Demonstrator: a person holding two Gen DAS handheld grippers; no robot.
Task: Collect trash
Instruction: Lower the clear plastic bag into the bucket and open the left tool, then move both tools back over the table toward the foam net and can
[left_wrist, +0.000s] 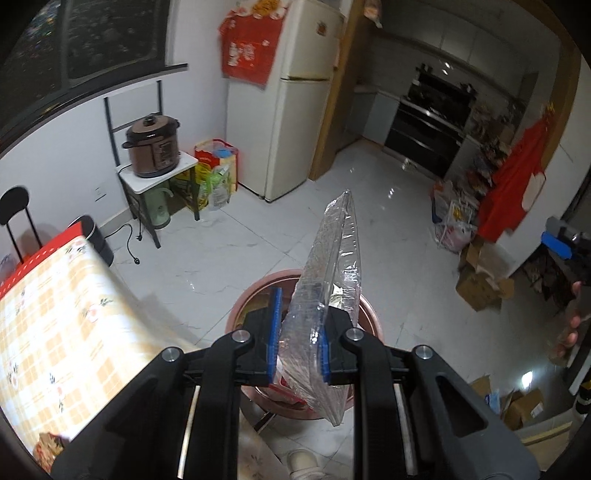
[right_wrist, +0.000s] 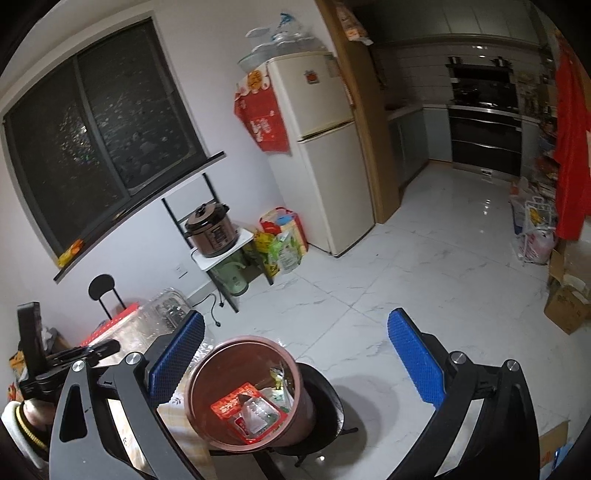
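- Jaws of the left gripper (left_wrist: 297, 334) are clamped on a clear plastic wrapper (left_wrist: 330, 280), which stands up past the blue pads and hangs down below them.
- Jaws of the right gripper (right_wrist: 295, 362) stand wide apart with nothing between them.
- The wrapper hangs directly above the brown bin (right_wrist: 243, 395), which sits on a dark chair (right_wrist: 325, 402) just right of the checked tabletop (left_wrist: 48, 317).
- Inside the bin lie a red packet (right_wrist: 240, 406) and other scraps, so some trash looks already collected; the wrapper is not yet in.
- Judged from here, the wrapper's drop is the step in hand: the left jaws need only part over the bin's mouth.
- Still on the tabletop, at far left in the right view, is a clear plastic container (right_wrist: 166, 306); whether it counts as trash cannot be told.
- Cardboard boxes (left_wrist: 484, 284) lie on the floor (left_wrist: 258, 236) at far right, well apart from the bin.
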